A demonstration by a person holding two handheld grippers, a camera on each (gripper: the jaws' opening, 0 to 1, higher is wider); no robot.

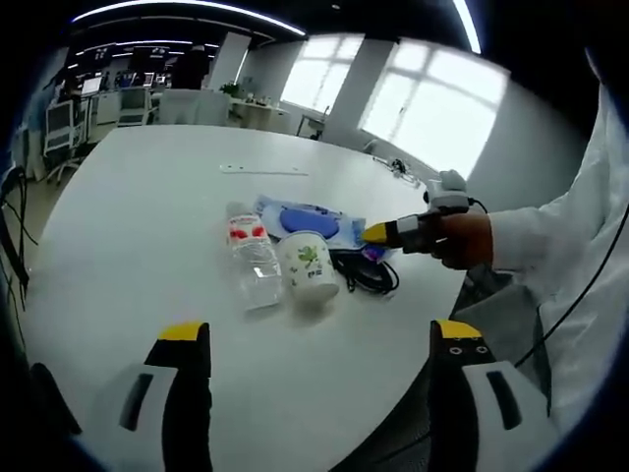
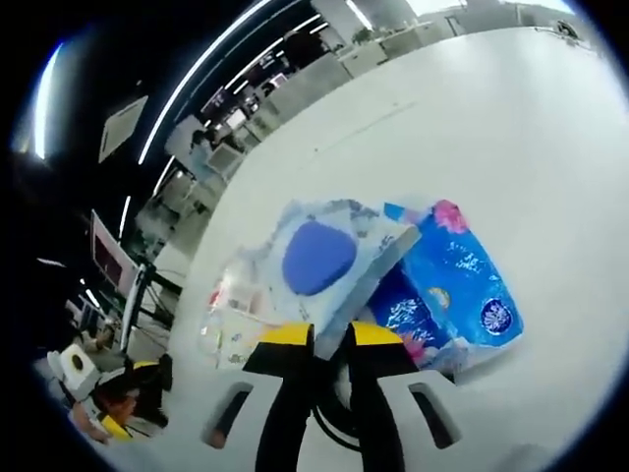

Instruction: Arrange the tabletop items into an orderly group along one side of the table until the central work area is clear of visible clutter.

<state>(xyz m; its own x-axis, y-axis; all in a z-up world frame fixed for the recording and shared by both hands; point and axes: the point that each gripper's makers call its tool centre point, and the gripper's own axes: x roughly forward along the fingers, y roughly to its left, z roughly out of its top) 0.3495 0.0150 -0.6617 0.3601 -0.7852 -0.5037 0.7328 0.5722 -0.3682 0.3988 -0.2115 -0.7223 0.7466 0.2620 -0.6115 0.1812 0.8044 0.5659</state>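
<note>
The right gripper (image 2: 329,336) pinches the edge of the wipes pack (image 2: 329,258), its jaws nearly together, and the pack is tilted up. A blue tissue pack (image 2: 447,290) lies just beside the wipes. A cup (image 1: 309,265) lies on its side on the table (image 1: 147,226) right in front of the wipes. A bottle (image 1: 253,261) lies touching the cup. A black cable (image 1: 369,272) sits on the cup's other side. The left gripper (image 1: 319,344) is wide open, near the cup, holding nothing.

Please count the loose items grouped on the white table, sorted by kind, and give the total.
Clear plastic water bottle with red label: 1
White paper cup with green print: 1
Soft wipes or tissue packs, pale one with blue oval, bright blue one: 2
Black coiled cable: 1
Total: 5
</note>
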